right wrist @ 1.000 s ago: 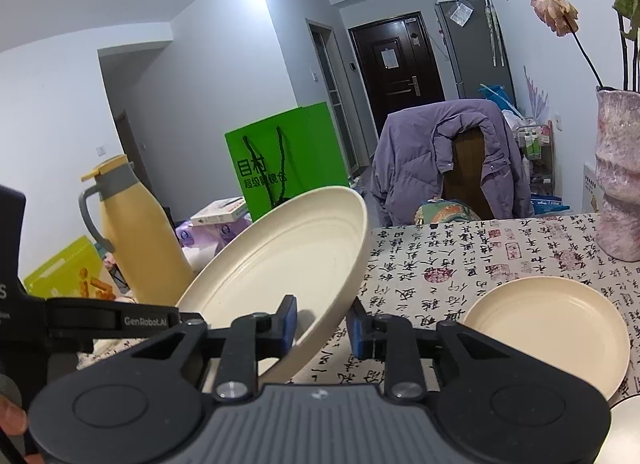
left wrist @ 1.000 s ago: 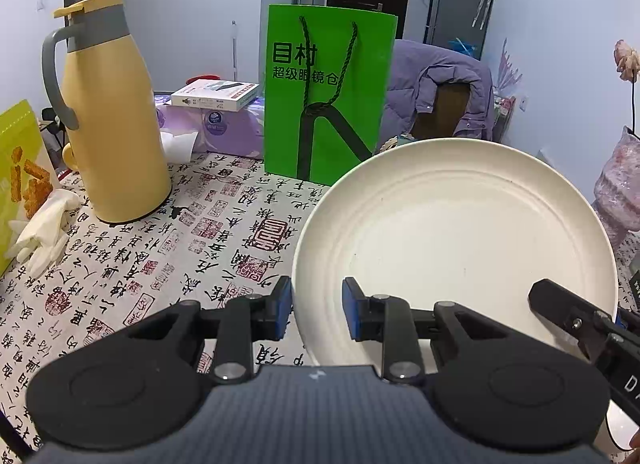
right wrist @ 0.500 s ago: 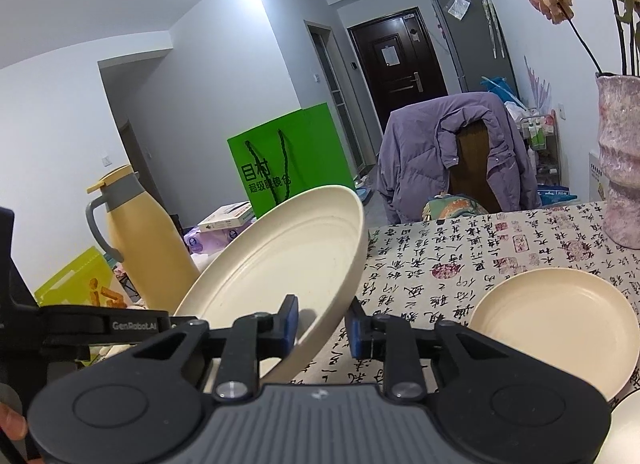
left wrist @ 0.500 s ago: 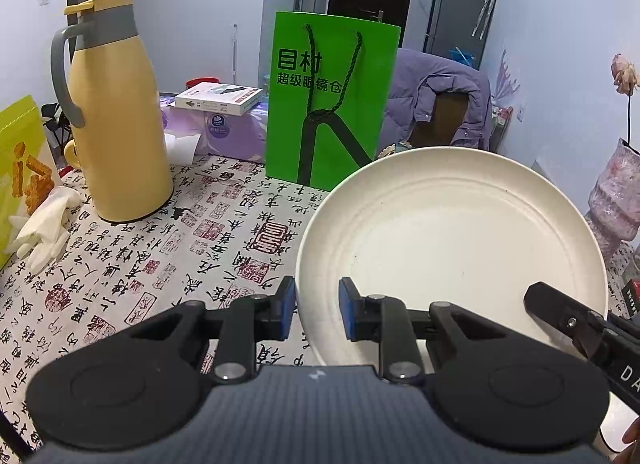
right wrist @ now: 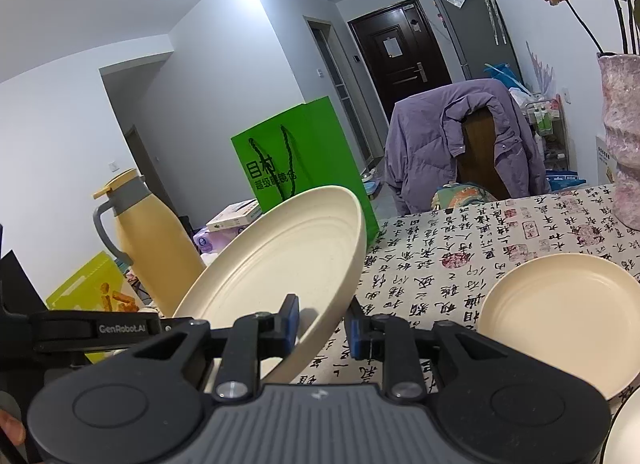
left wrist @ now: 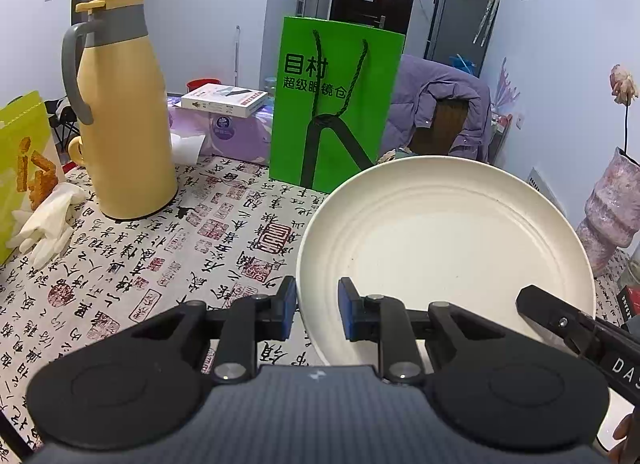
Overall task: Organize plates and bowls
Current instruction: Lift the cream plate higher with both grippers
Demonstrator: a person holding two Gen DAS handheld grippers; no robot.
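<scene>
Each wrist camera looked forward along its own fingers, low and close over the table point(left wrist: 132, 272). Both views shared the tilted plate point(left wrist: 444, 248), green bag point(right wrist: 300, 167) and yellow jug point(left wrist: 124, 111).

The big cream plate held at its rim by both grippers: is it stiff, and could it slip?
The cream plate is probably stiff: tilted and held only at the rim, it shows no bending. Its smooth surface may let it slip from the left gripper and right gripper. It looks thin, so it is likely light.
</scene>
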